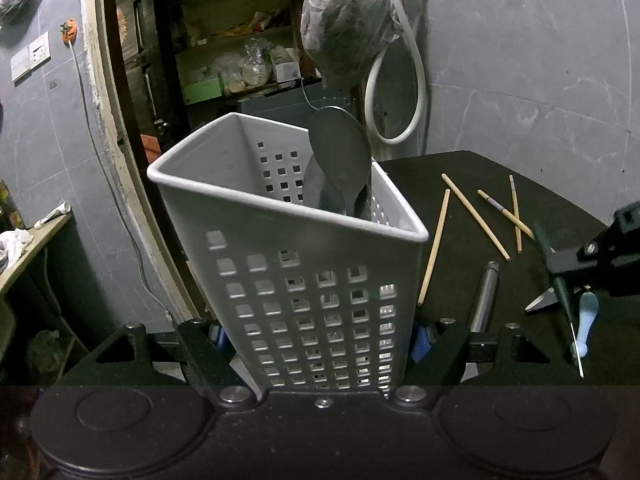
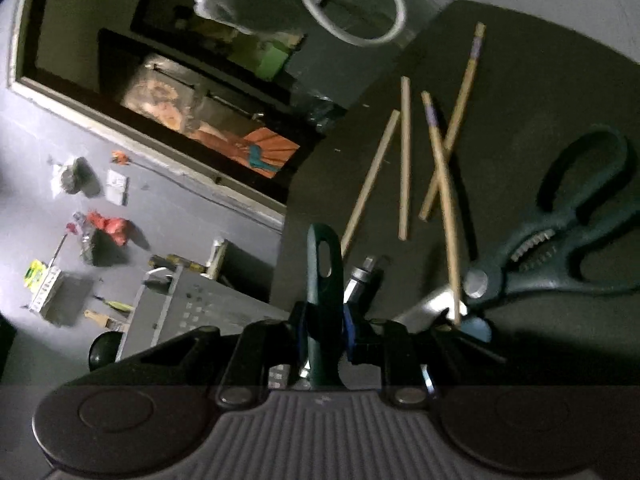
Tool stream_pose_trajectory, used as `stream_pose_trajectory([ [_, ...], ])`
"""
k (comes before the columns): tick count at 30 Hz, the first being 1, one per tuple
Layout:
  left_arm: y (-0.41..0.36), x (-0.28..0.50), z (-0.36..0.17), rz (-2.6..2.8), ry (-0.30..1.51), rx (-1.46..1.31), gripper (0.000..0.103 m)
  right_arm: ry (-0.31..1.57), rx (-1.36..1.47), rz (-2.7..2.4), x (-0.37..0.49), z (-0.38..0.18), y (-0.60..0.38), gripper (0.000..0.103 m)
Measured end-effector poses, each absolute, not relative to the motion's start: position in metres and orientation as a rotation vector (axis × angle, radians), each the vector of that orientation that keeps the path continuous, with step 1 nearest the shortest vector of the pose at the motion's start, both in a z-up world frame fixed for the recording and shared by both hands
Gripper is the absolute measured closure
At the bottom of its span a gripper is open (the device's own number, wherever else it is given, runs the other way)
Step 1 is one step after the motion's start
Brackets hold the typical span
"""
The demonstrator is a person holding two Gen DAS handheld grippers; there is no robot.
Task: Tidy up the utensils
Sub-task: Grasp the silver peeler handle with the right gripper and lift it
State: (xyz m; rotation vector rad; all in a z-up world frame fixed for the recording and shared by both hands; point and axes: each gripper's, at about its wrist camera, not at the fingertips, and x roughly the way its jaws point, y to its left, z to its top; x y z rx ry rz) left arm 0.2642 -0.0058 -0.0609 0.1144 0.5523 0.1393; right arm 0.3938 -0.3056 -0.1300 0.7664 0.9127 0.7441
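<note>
Lower halves of the two spoons (image 1: pixel 338 168) are hidden inside the white caddy (image 1: pixel 312 280), whose base is cut off behind the left gripper (image 1: pixel 320 344). The green-handled knife (image 2: pixel 322 280) is clamped in the right gripper (image 2: pixel 324 332), its blade lost below the camera body. Scissor (image 2: pixel 560 248) blades are partly covered by a chopstick (image 2: pixel 444 200). Far shelf clutter (image 1: pixel 240 64) can't be made out, way too dim and small.
</note>
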Motion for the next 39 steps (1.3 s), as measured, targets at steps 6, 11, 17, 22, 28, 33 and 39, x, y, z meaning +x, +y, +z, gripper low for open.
stream_pose_trajectory([
  [6, -0.006, 0.265, -0.061, 0.137, 0.555, 0.117, 0.024, 0.945, 0.658, 0.699, 0.401, -0.131, -0.291, 0.083],
  [11, -0.006, 0.265, -0.061, 0.136, 0.557, 0.116, 0.024, 0.964, 0.475, 0.621, 0.397, -0.116, -0.266, 0.083],
  [17, -0.005, 0.265, -0.063, 0.135, 0.559, 0.112, 0.024, 0.941, 0.152, 0.598, 0.384, -0.096, -0.226, 0.073],
  [22, -0.004, 0.265, -0.065, 0.132, 0.563, 0.110, 0.024, 0.935, -0.077, 0.614, 0.371, -0.089, -0.196, 0.073],
  [28, -0.003, 0.266, -0.066, 0.128, 0.566, 0.105, 0.025, 0.984, -0.074, 0.613, 0.369, -0.084, -0.188, 0.076],
  [33, -0.001, 0.266, -0.068, 0.125, 0.569, 0.103, 0.025, 1.042, 0.007, 0.642, 0.382, -0.089, -0.200, 0.076],
  [39, -0.001, 0.268, -0.068, 0.123, 0.575, 0.104, 0.025, 1.009, -0.117, 0.642, 0.376, -0.086, -0.192, 0.085],
])
